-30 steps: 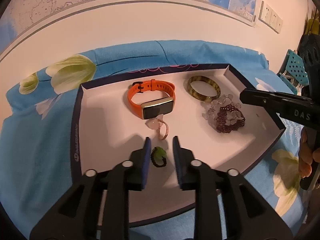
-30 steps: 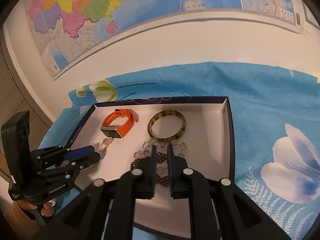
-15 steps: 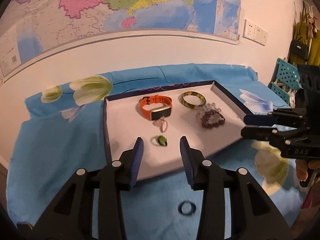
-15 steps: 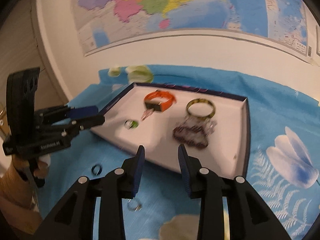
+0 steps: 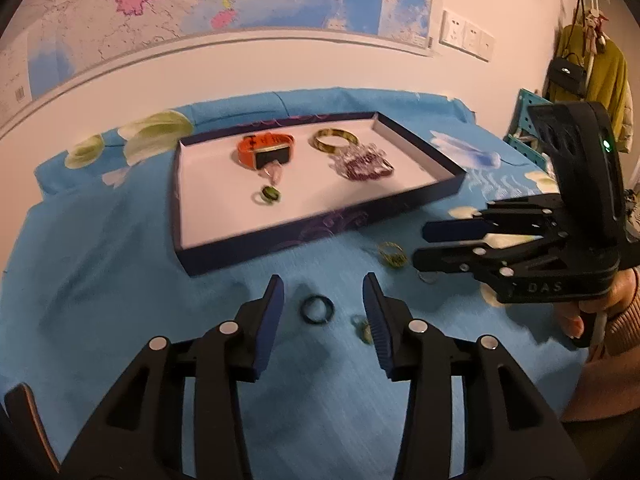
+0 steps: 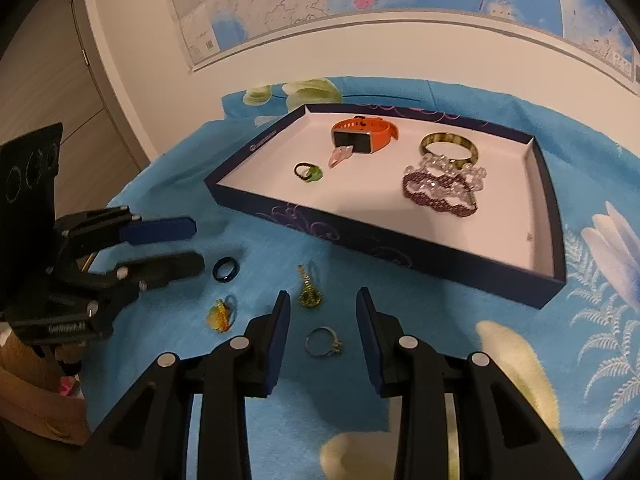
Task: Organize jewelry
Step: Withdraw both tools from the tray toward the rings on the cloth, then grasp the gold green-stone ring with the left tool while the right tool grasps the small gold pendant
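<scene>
Blue floral cloth (image 6: pixel 500 312) covers the surface, and on it stands a shallow navy tray (image 6: pixel 400 254) with a white floor. Already lying in the tray: an orange smart band (image 6: pixel 362 136), a pink charm (image 6: pixel 340 156) touching it, a green-stoned ring (image 6: pixel 308 172), an olive bangle (image 6: pixel 448 146) and a heap of clear and maroon bead bracelets (image 6: pixel 442 186) against the bangle. Outside the tray, on the cloth near its front wall, four small pieces remain: a dark blue ring (image 5: pixel 316 309), a silver ring (image 6: pixel 322 342), a gold ornament (image 6: pixel 308 292) and a yellow-orange ring (image 6: pixel 220 314). The left hand-held gripper (image 5: pixel 322 312) is empty, its jaws spread wide, with the dark blue ring on the cloth between the fingertips. The right hand-held gripper (image 6: pixel 322 326) is likewise empty and spread, framing the silver ring; the gold ornament lies just beside its left finger. Assessment: the task is partly done, and the step in hand is the approach to the loose rings, each gripper lined up on one. The next move calls for lowering until the fingertips meet the cloth on either side of the ring, then closing across the band. Risk noted: a thin ring lying flat on soft cloth may slip out or tip, and the fabric may be pinched with it.
</scene>
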